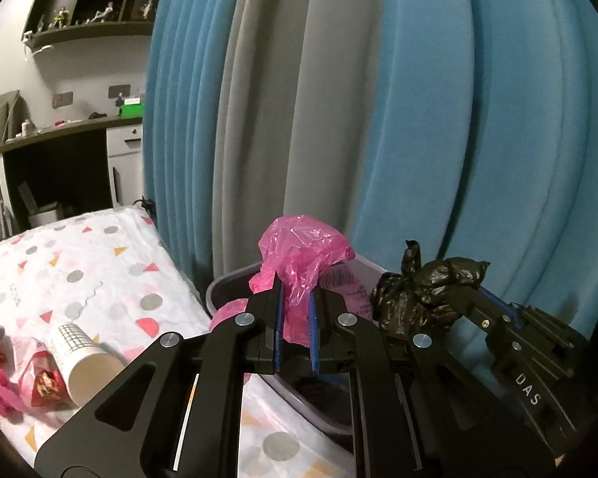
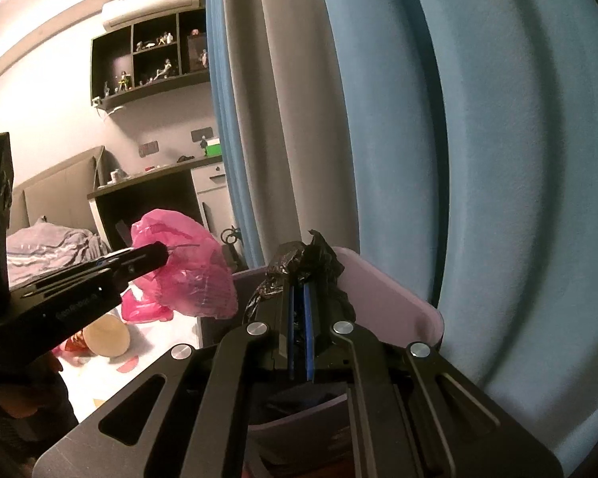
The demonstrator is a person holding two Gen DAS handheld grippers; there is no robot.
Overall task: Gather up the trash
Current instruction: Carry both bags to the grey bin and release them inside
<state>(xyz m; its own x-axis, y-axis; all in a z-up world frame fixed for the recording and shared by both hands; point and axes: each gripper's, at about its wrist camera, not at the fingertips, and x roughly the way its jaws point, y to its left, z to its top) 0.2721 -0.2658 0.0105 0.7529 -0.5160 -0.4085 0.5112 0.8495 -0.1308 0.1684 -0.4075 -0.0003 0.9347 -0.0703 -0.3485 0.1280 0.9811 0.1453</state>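
A blue and grey curtain (image 1: 378, 119) hangs directly behind the bin (image 2: 398, 298), closing off that side. The bed (image 1: 99, 271) extends open to the left, with a desk (image 1: 59, 135) and wall shelf (image 1: 83, 0) beyond. A paper cup (image 1: 83, 362) and wrappers (image 1: 40, 382) lie on the patterned sheet. The bin holds pink plastic. The left gripper (image 1: 295, 298) is clamped on a pink bag (image 1: 303, 251) above the bin. The right gripper (image 2: 299, 290) is clamped on a black bag (image 2: 307, 263) over the bin.
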